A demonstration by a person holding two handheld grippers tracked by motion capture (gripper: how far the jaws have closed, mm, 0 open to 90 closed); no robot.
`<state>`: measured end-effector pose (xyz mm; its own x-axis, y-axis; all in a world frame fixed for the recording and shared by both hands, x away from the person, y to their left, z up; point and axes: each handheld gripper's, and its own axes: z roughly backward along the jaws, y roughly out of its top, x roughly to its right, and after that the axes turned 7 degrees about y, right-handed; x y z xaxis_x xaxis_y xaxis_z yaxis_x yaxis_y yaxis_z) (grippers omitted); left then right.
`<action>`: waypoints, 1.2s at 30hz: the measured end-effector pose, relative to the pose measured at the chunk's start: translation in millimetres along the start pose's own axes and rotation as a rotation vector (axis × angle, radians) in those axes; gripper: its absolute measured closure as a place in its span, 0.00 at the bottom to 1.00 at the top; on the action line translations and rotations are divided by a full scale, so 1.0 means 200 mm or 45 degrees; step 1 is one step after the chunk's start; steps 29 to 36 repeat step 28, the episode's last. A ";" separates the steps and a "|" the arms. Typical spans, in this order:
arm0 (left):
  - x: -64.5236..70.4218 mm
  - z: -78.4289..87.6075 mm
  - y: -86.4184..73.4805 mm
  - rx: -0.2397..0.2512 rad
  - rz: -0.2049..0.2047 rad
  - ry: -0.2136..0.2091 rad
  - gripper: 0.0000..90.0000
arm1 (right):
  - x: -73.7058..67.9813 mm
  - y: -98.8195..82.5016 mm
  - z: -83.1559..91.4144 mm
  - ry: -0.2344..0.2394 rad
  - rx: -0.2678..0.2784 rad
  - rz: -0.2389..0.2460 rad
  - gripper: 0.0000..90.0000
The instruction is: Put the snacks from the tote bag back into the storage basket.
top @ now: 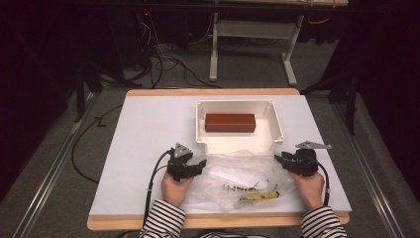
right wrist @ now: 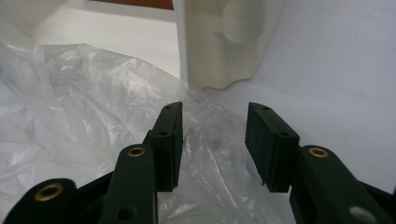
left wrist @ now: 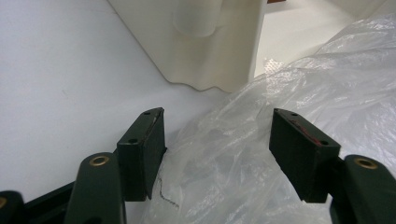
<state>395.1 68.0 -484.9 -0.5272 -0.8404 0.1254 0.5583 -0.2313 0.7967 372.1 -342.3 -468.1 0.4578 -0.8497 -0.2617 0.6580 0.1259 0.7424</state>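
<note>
Counter (top: 148, 129): white board with a wooden edge, carrying everything below. Listed left to right as seen from the person's side.

Left tool (top: 196, 166): held in the person's left hand, low at the left edge of the plastic bag. Jaws wide apart. In the left gripper view a fold of the bag (left wrist: 261, 154) lies in the gap, brushing the inner face of the left jaw at most, clear of the right one. No grip that I can see.

Plastic bag (top: 237, 178): clear, crumpled, lying flat on the counter between the two tools, just in front of the tray's open notch. Inside it, something white and a small yellow item (top: 260, 196) (too small to name). Some dark lettering shows through the film.

Tray (top: 200, 124): cream-coloured, shallow, square-cornered, behind the bag near the middle of the counter. Its near wall has a gap facing the person.

Brick-red block (top: 230, 122): lies lengthwise in the tray toward its back, apart from the bag.

Right tool (top: 281, 159): in the person's right hand at the bag's right edge, pointing inward. Jaws about half open, with film (right wrist: 212, 154) lying between them but not pinched.

Progress, as I judge it: early. The bag appears to be what both tools are after, but neither has hold of it. Whether the block is meant for the bag, or the bag for the tray, I cannot tell. Left to do: close on both edges, then lift or spread the bag.
</note>
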 end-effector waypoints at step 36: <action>0.00 0.01 0.00 0.019 -0.007 -0.007 0.41 | 0.00 -0.06 -0.02 -0.078 0.067 0.026 0.54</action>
